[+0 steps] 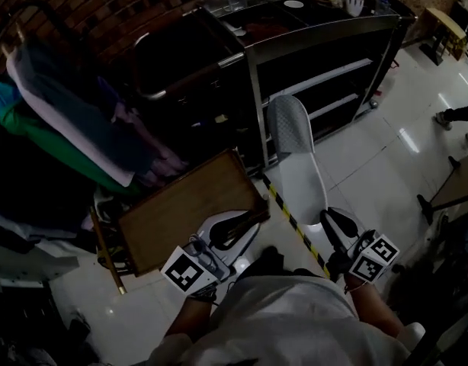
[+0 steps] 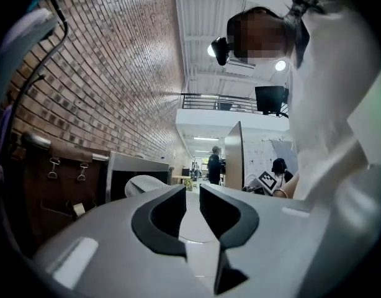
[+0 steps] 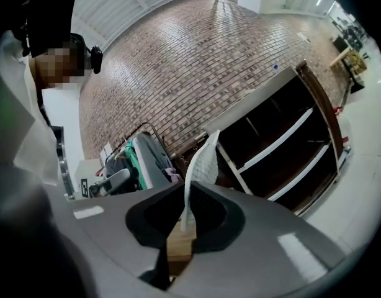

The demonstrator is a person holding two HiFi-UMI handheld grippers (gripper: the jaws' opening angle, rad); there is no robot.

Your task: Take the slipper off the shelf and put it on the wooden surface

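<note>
The thin white slipper [image 1: 295, 158], judged light and floppy, is clamped by its rear edge in the right gripper [image 1: 333, 223]; the left gripper [image 1: 253, 218] is parted, empty.

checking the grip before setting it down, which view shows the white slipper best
Head view: the whole slipper shows from above, mesh toe to the end pinched in the right tool. The right gripper view shows it edge-on, a thin white strip between the jaws. The left gripper view catches only a pale rounded bit, probably its toe.
</note>
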